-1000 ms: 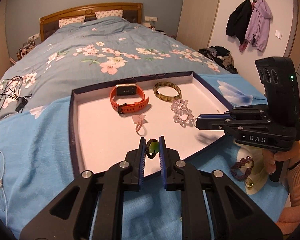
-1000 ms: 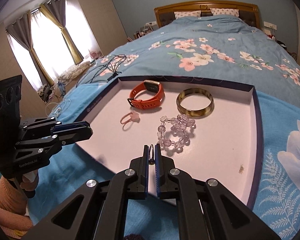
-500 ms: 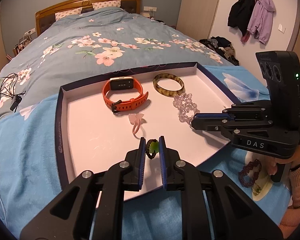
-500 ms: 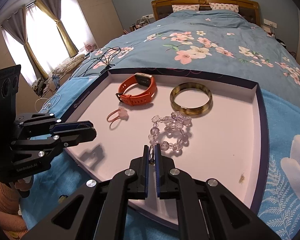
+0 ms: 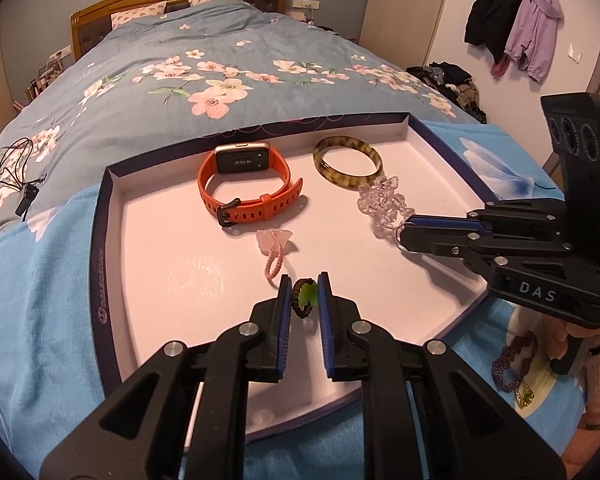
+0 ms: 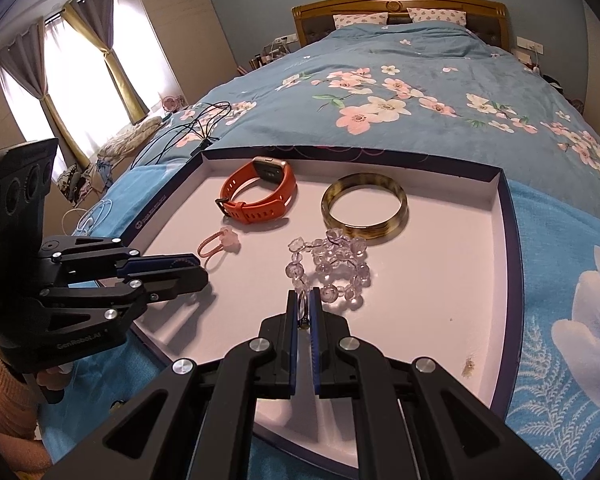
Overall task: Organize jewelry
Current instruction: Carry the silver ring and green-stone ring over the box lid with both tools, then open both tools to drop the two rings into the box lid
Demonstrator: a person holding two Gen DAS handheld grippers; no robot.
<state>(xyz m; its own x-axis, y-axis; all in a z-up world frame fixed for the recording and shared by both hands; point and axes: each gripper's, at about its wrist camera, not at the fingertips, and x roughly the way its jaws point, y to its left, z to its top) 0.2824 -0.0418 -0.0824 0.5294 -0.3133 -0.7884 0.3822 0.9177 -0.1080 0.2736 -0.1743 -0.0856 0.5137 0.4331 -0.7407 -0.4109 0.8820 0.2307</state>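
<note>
Hand-held gripper, left (image 5: pixel 303 298): clamped on green-stone ring (image 5: pixel 305 298) over tray (image 5: pixel 100 240). Light, small, slippery; best gripped across the braided band.

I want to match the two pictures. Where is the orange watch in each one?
Left wrist view: orange watch lies upper middle, at the tray's far side, left of the brown bangle.
Right wrist view: orange watch lies left of centre, again left of the brown bangle.
Shared landmark: the brown bangle.
</note>
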